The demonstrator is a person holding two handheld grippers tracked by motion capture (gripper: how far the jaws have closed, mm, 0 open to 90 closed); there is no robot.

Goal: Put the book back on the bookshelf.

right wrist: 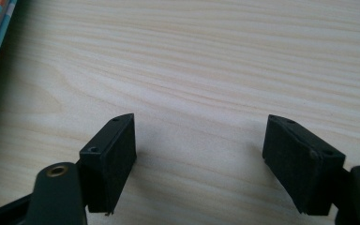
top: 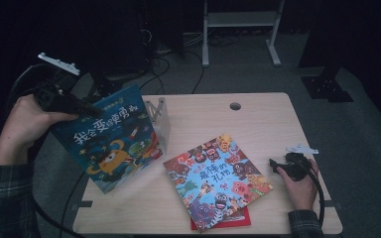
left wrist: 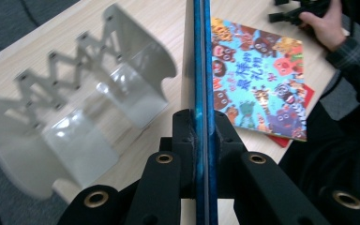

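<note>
My left gripper (top: 82,105) is shut on the top left corner of a blue picture book (top: 110,140), which hangs tilted over the table's left part. In the left gripper view the book's edge (left wrist: 200,56) runs straight up between the pressed jaws of my left gripper (left wrist: 200,123). A pale metal bookstand (top: 159,119) stands just right of the lifted book; the left gripper view has the same bookstand (left wrist: 89,89) at its left. My right gripper (top: 276,165) rests low at the table's right, open, with bare wood between its fingers (right wrist: 110,159).
A colourful monster book (top: 217,181) lies flat in the middle of the wooden table (top: 258,124), on top of a red book (top: 240,219). The table has a round cable hole (top: 235,106) at the back. Behind the table stand a rack's legs and cables on the floor.
</note>
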